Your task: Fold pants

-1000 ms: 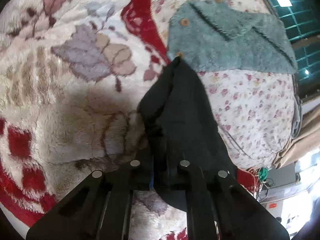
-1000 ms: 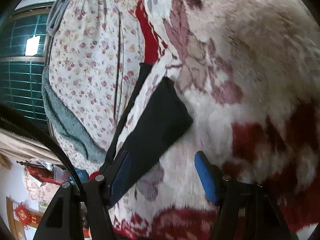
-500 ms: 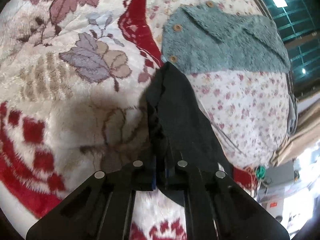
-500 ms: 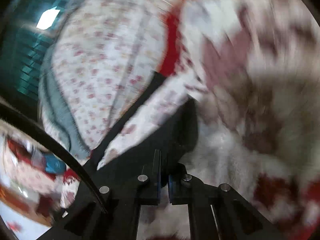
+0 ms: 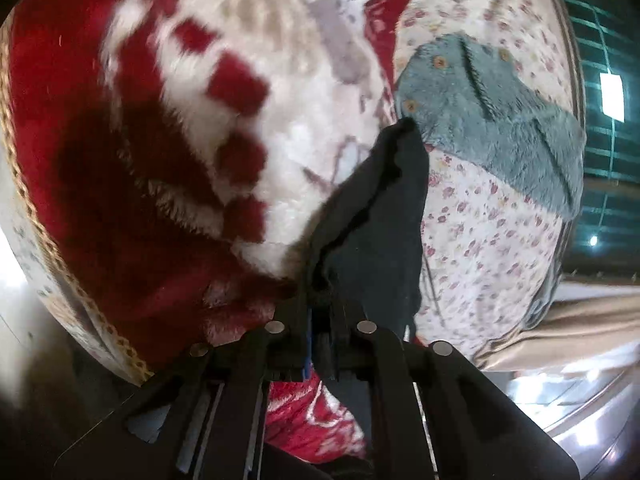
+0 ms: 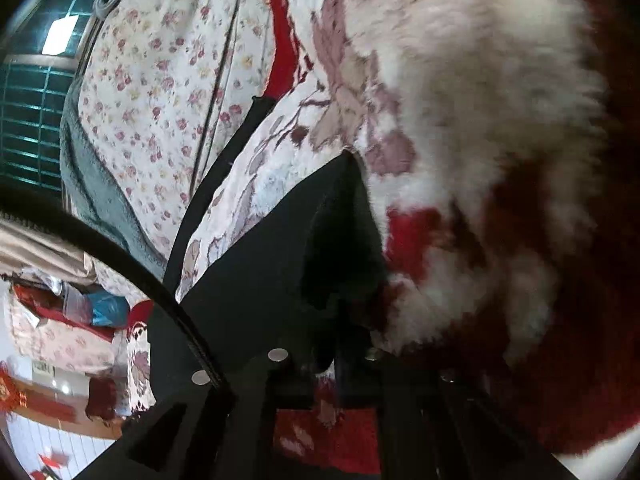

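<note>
Both the left gripper (image 5: 320,320) and right gripper (image 6: 336,344) are clenched on the dark pants (image 5: 376,220), lifted above the plush blanket (image 5: 200,120), where thin bunched fabric could slip free mid-fold.

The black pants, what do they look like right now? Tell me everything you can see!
The black pants are soft, dark, plain cloth with no pattern visible. They are bunched and draped, not flat. The left gripper pinches one part with its jaws shut, and the right gripper pinches another part. The cloth hangs over a fluffy red and white blanket. One narrow strip runs along the blanket's edge beside the flowery sheet, and its far tip reaches the fuzzy teal garment.
</note>
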